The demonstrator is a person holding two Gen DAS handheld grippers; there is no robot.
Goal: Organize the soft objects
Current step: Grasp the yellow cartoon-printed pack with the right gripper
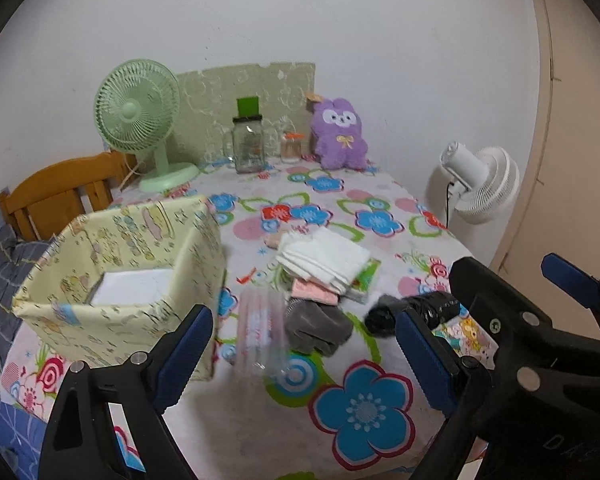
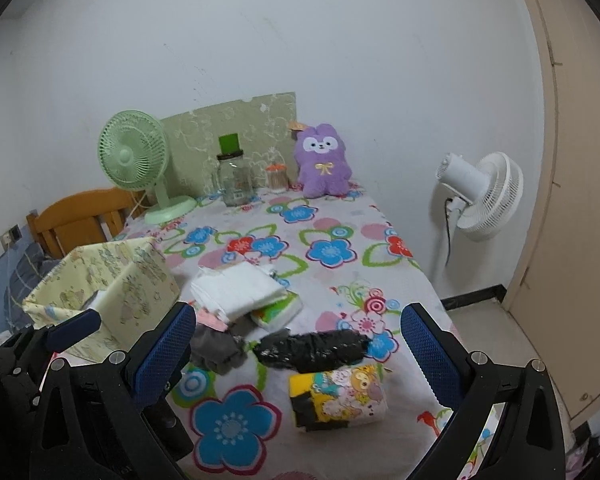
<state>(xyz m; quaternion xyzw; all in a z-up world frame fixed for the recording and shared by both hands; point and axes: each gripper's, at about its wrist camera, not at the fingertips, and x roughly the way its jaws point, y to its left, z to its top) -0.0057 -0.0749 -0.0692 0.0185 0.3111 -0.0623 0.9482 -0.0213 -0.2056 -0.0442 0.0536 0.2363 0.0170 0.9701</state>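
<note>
Soft pile: white cloth [image 2: 238, 290], pink cloth [image 1: 315, 292], grey cloth [image 1: 316, 326] and black roll [image 2: 314, 350] lie mid-table on the floral cover [image 2: 340, 216].
Black roll axis: long axis runs left to right across the right wrist view.
White cloth: folded stack, lying partly over a green-edged pack [image 2: 278, 312].
Box [image 1: 120, 280]: open top, left of the pile, near the table's left edge.
Yellow pack [image 2: 338, 398]: just in front of the roll.
Left gripper [image 1: 304, 354]: fingers wide apart, nothing between them.
Right gripper [image 2: 296, 350]: fingers apart, framing the roll, not touching it.
Back edge: green fan [image 2: 134, 152], jar [image 2: 234, 178], purple plush [image 2: 322, 162].
Open room: bare cover between pile and jar.
</note>
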